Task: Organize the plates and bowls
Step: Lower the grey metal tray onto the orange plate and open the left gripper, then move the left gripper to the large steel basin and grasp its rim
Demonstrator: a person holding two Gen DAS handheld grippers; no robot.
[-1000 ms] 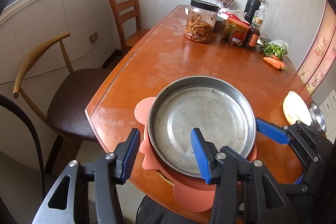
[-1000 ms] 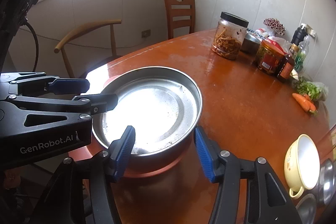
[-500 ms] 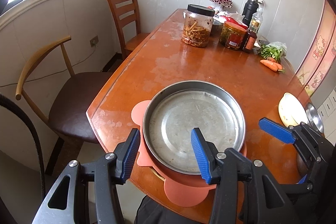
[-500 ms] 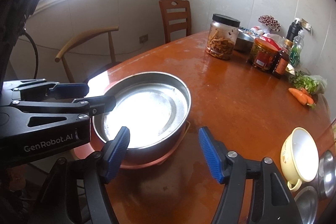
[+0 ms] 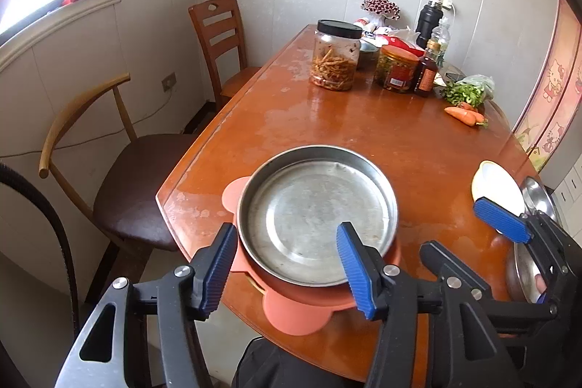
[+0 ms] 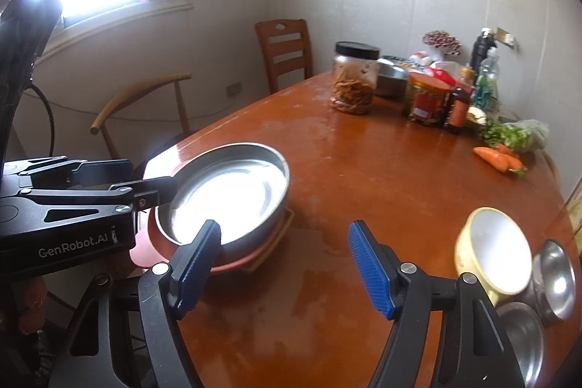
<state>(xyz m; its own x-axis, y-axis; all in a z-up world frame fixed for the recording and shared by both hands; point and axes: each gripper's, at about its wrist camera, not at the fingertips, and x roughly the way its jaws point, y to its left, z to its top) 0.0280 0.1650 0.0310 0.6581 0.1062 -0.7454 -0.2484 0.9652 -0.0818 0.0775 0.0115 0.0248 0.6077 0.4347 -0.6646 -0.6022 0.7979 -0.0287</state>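
A wide steel plate point(image 5: 316, 209) sits on a salmon mat point(image 5: 291, 311) at the near end of the wooden table; it also shows in the right wrist view point(image 6: 225, 195). My left gripper point(image 5: 287, 264) is open and empty, raised just in front of the plate. My right gripper point(image 6: 283, 268) is open and empty over bare table right of the plate. A yellow bowl point(image 6: 491, 249) lies tilted at the right, next to two steel bowls point(image 6: 553, 278). The yellow bowl also shows in the left wrist view point(image 5: 498, 191).
A big jar point(image 5: 334, 55), smaller jars, bottles and a steel pot stand at the far end. Carrots point(image 5: 465, 115) and greens lie at the far right. Two chairs point(image 5: 109, 169) stand along the left side. The table edge point(image 5: 189, 242) is close.
Both grippers have pulled back and up from the steel plate. The right gripper has swung right, away from the plate's rim, towards the bowls.
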